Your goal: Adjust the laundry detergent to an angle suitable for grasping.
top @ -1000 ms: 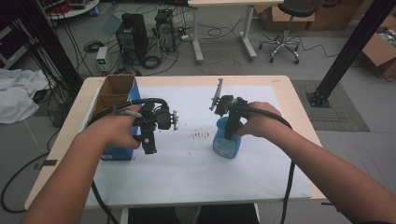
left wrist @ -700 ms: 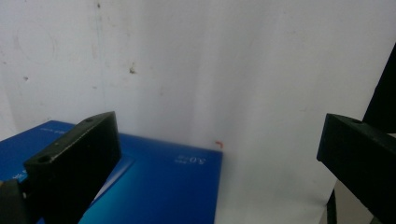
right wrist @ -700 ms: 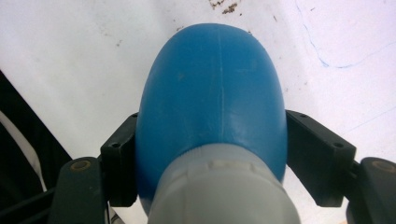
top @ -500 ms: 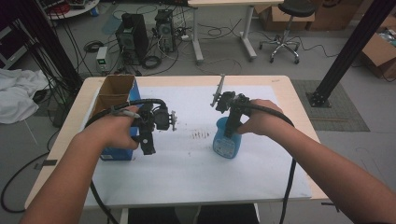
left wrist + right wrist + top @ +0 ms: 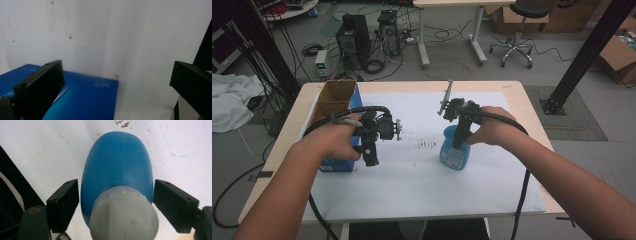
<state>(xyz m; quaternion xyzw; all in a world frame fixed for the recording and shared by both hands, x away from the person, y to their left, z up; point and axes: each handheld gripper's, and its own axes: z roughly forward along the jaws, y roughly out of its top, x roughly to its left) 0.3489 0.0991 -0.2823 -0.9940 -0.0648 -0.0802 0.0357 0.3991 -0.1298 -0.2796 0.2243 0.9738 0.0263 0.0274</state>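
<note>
A blue plastic bottle (image 5: 455,156) with a grey cap (image 5: 124,216) stands upright on the white sheet, right of the table's middle. My right gripper (image 5: 460,136) points down over it. Its jaws have just been opening and now stand open on either side of the bottle's (image 5: 117,170) neck and cap, with the pads off it. My left gripper (image 5: 370,154) hangs open over the near right corner of a blue box (image 5: 82,97), with nothing between its wide-set jaws. In the left gripper view the box lies under the left jaw.
The blue box (image 5: 336,164) has an open cardboard top (image 5: 334,95) and stands at the table's left side. Dark specks (image 5: 427,145) mark the white sheet (image 5: 412,190) between the hands. Cables trail from both grippers toward the front edge. Computers, a stool and cartons are on the floor beyond.
</note>
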